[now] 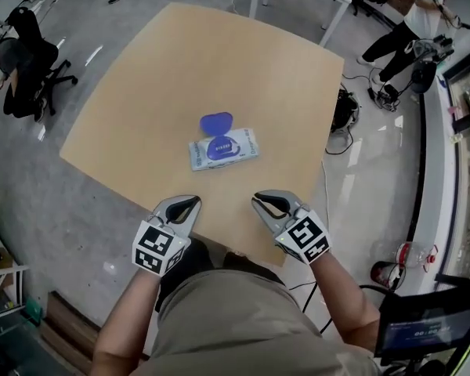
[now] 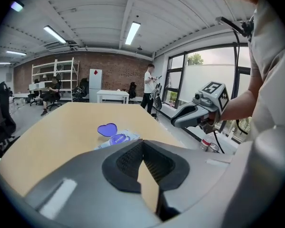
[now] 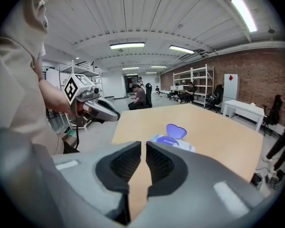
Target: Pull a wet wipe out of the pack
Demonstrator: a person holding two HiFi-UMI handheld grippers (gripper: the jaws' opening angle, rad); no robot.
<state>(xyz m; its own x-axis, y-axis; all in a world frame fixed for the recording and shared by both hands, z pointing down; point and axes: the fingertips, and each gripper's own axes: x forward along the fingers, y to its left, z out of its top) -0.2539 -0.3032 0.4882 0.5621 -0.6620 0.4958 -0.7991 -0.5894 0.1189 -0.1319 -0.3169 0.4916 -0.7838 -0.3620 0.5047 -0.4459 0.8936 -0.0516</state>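
Lying alone at the centre of the frame, one wet wipe pack (image 1: 223, 148) rested on the single tan table (image 1: 243, 61), its one blue lid (image 1: 216, 122) flipped open toward the top. The pack's print was too small to read, and whether a wipe showed at its opening was hard to tell. At lower centre, by the near table edge and well apart from the pack, the left gripper (image 1: 193, 203) and right gripper (image 1: 257, 200) each had jaws pressed together, grasping nothing.
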